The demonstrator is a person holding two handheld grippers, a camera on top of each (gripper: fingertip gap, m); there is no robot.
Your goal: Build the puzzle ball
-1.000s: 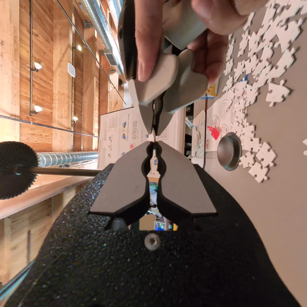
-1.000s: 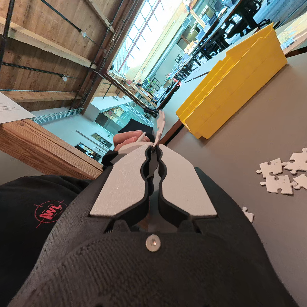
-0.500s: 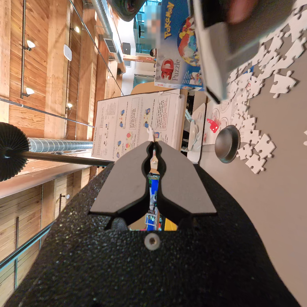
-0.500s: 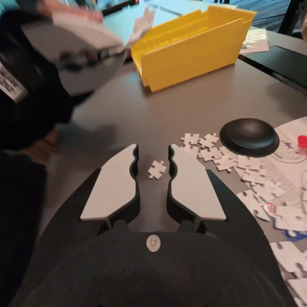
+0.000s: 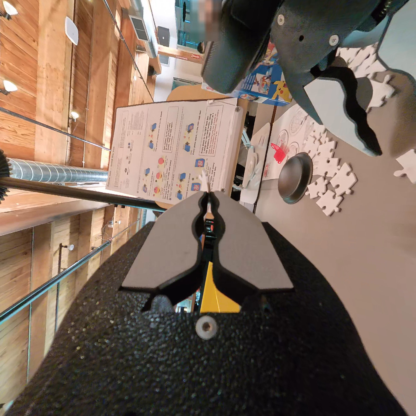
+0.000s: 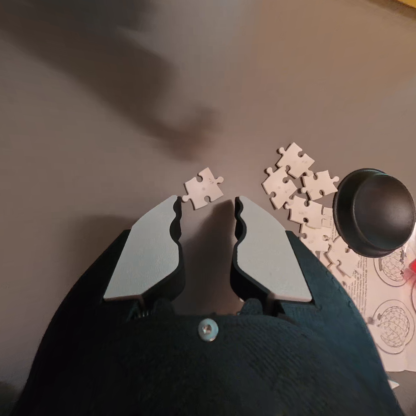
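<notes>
My left gripper [image 5: 209, 193] is shut on a white puzzle piece [image 5: 205, 179], held edge-on up in the air. My right gripper [image 6: 207, 198] is open and empty, low over the grey table. A single white puzzle piece [image 6: 202, 188] lies flat just ahead of its left fingertip [image 6: 173, 200]. The right gripper also shows in the left wrist view [image 5: 351, 126], pointing down at the table. A black dome-shaped stand [image 6: 374, 215] sits to the right, with several white pieces [image 6: 292, 191] beside it. The stand also shows in the left wrist view [image 5: 295, 177].
A printed instruction sheet [image 6: 387, 315] lies under the stand's right side, with a small red part [image 6: 410, 273] on it. An instruction board [image 5: 175, 146] and the puzzle box [image 5: 263, 90] stand at the table's far end. Loose pieces [image 5: 333, 189] lie scattered there. The tips of one gripper are about 15 centimeters away from the tips of the other.
My right gripper let go of the piece held between both grippers, opened, swung away and dropped down over the table to the single loose piece. My left gripper kept its piece.
</notes>
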